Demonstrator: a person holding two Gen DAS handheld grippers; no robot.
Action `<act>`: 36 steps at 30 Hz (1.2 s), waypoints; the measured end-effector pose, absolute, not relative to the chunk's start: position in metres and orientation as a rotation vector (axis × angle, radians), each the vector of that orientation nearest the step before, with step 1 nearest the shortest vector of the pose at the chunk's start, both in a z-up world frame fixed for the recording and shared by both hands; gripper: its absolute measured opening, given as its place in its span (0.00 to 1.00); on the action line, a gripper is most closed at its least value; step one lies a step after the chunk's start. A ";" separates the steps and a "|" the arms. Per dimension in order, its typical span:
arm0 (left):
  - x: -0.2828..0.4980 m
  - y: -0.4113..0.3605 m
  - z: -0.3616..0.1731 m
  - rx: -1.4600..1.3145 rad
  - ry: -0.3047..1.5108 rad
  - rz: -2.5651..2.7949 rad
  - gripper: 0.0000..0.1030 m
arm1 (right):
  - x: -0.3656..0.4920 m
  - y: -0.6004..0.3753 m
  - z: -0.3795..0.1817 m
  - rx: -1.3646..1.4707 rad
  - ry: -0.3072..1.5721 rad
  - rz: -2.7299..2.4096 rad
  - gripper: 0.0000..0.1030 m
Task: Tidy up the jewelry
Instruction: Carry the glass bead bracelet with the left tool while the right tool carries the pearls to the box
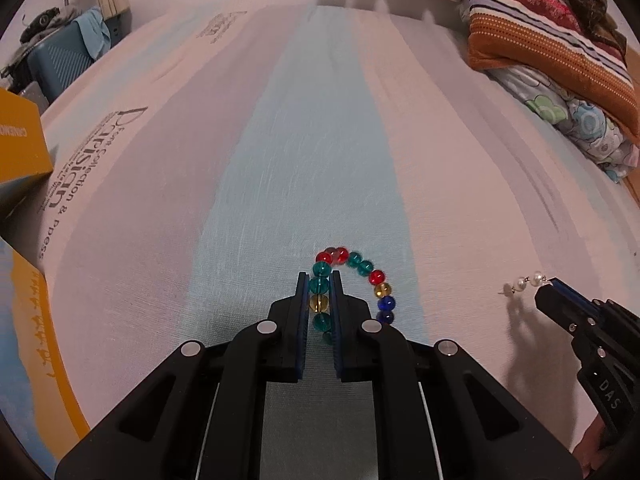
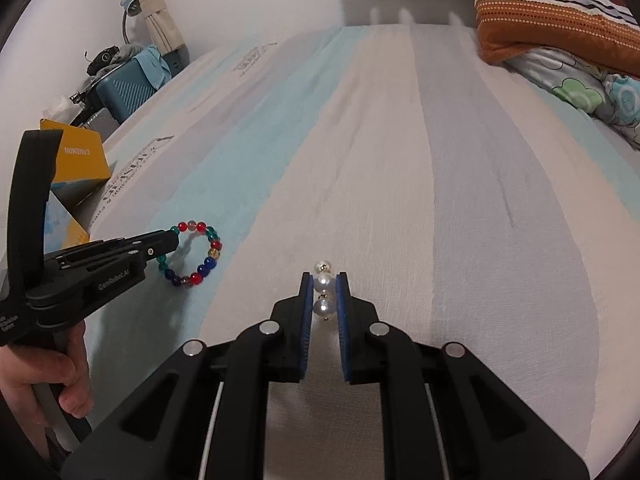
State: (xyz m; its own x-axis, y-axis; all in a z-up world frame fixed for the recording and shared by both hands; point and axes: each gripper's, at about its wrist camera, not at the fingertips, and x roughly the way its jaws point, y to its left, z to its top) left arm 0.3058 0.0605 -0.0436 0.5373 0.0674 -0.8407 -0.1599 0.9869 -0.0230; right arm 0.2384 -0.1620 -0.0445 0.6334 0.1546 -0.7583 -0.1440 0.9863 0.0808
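Note:
A bracelet of red, teal, amber and blue glass beads point(image 1: 362, 268) lies on the striped bed sheet point(image 1: 200, 160). My left gripper point(image 1: 319, 282) is shut on one side of it, with teal and amber beads between the blue pads. In the right wrist view the same beaded bracelet point(image 2: 208, 256) sits at the left, held by the left gripper point(image 2: 170, 240). My right gripper point(image 2: 324, 282) is shut on a pearl earring point(image 2: 323, 282), two white pearls pinched between the pads and a smaller one poking out ahead. From the left wrist view the pearl earring point(image 1: 520, 282) juts from the right gripper point(image 1: 550, 284).
A yellow cardboard box point(image 2: 78, 158) stands at the bed's left edge, with a teal suitcase point(image 2: 124, 88) and a lamp behind it. Folded quilts and a striped pillow point(image 1: 540, 28) are piled at the back right. A hand point(image 2: 60, 376) grips the left tool.

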 end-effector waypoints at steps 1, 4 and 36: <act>0.305 0.060 -0.041 -0.103 0.990 0.128 0.08 | 0.239 -0.163 -0.044 0.017 0.870 0.171 0.10; 0.305 0.059 -0.039 -0.102 0.985 0.121 0.08 | 0.239 -0.166 -0.043 0.026 0.875 0.175 0.10; 0.280 0.038 0.004 -0.062 0.954 0.102 0.08 | 0.225 -0.164 -0.009 0.059 0.857 0.196 0.10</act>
State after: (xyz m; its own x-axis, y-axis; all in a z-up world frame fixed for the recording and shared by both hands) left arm 0.2796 0.0378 0.0042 0.5745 0.0597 -0.8163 -0.1145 0.9934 -0.0079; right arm 0.2249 -0.1637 -0.0092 0.6381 0.1956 -0.7447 -0.1479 0.9803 0.1308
